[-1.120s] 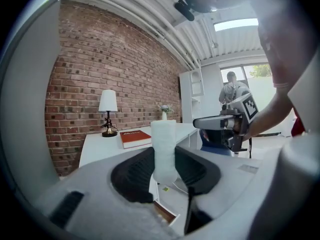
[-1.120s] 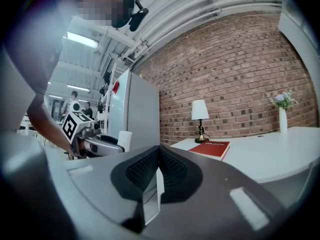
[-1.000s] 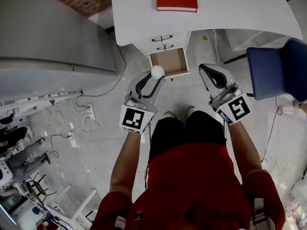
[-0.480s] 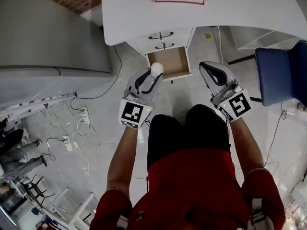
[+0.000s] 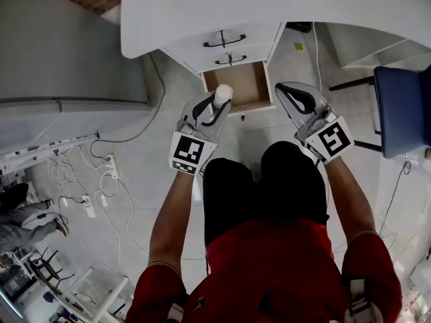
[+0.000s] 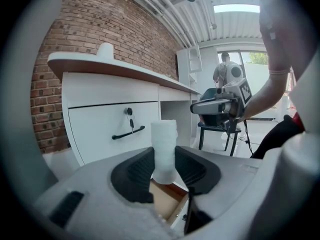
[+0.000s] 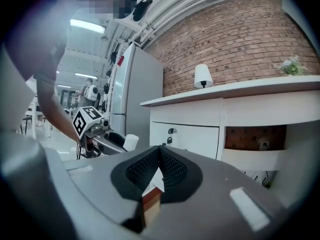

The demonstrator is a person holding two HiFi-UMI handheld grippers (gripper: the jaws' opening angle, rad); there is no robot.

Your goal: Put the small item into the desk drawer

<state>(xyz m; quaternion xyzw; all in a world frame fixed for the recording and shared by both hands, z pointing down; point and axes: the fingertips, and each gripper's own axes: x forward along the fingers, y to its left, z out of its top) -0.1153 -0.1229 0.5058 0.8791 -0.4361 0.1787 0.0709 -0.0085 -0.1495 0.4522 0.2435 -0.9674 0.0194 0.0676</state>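
A small white ribbed cylinder stands upright between the pads of my left gripper, which is shut on it. In the head view the cylinder hangs over the front left edge of the open desk drawer, held by the left gripper. The drawer's wooden inside shows just below the jaws. My right gripper hovers beside the drawer's right front corner, shut with nothing in it. In the right gripper view its jaws meet above the drawer's wooden corner.
The white desk carries two closed drawers with black handles above the open one. A blue chair stands at the right and a grey cabinet at the left. Cables lie on the floor. A lamp sits on the desk.
Both grippers have sunk and come closer to the open drawer. The desk now fills more of the head view. The white cylinder stays held in the left jaws.
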